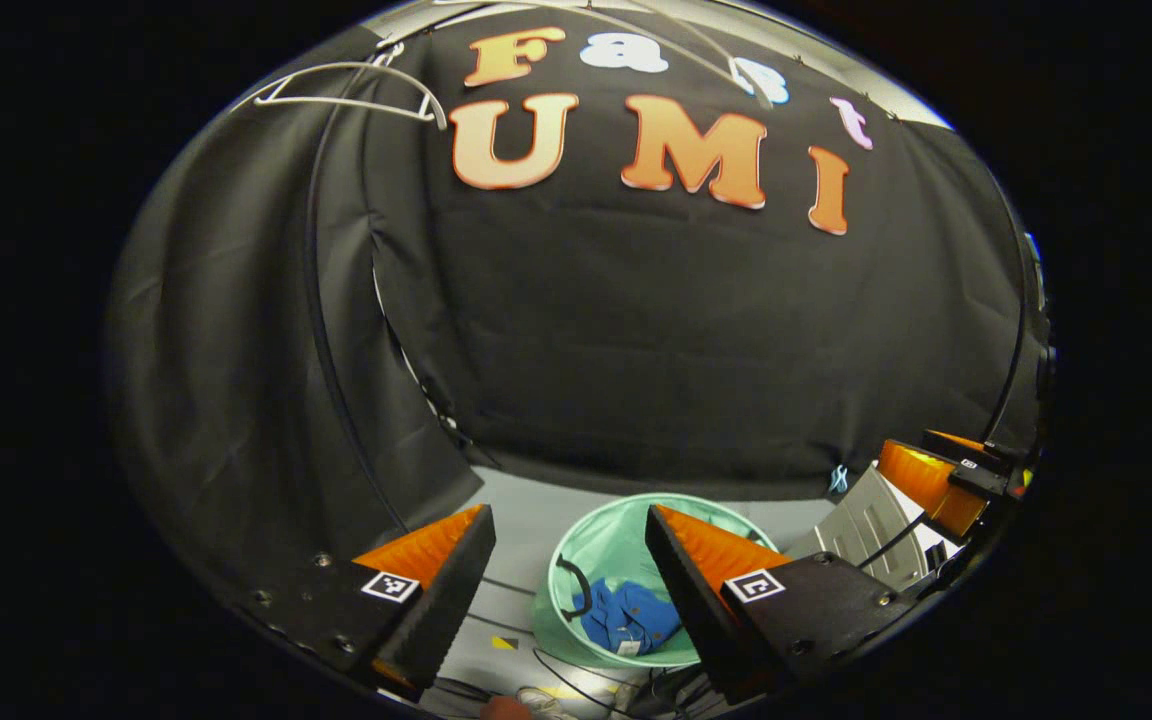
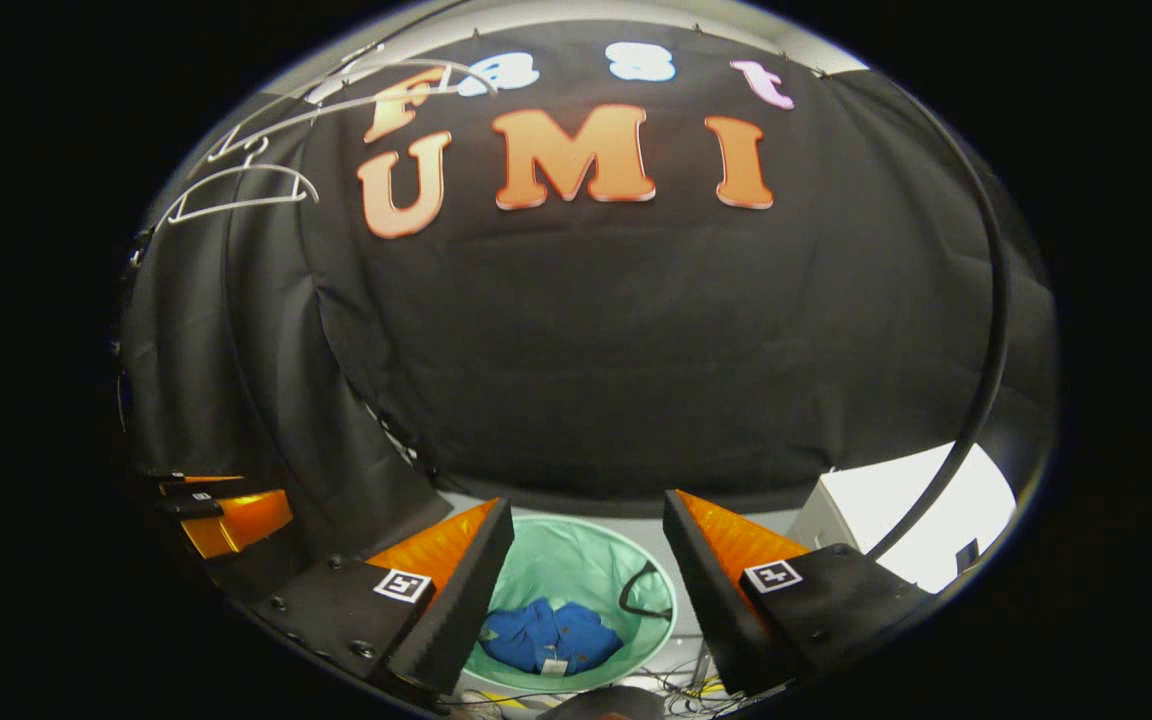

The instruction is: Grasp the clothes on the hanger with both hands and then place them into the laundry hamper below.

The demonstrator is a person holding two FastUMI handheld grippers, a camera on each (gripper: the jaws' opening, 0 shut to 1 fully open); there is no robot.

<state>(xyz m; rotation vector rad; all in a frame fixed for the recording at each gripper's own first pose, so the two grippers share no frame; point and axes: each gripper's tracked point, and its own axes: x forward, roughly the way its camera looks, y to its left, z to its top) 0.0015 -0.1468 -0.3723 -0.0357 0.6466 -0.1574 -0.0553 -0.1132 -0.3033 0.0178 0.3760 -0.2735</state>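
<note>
A blue garment (image 1: 628, 617) lies crumpled at the bottom of the mint-green laundry hamper (image 1: 604, 545) on the floor. In the right gripper view the same blue garment (image 2: 548, 636) rests inside the hamper (image 2: 576, 565). My left gripper (image 1: 569, 520) hangs open above the hamper with nothing between its fingers. My right gripper (image 2: 588, 510) is open too, over the hamper, holding nothing. White hangers (image 1: 356, 90) hang bare at the upper left; the hangers (image 2: 246, 190) appear likewise in the right gripper view. The right gripper (image 1: 941, 475) shows at the far right of the left gripper view.
A white box-like unit (image 2: 901, 525) stands on the floor right of the hamper, also seen as a white unit (image 1: 871, 530). Cables (image 1: 576, 685) lie on the grey floor near the hamper. A black hoop pole (image 2: 986, 330) arcs down the right side.
</note>
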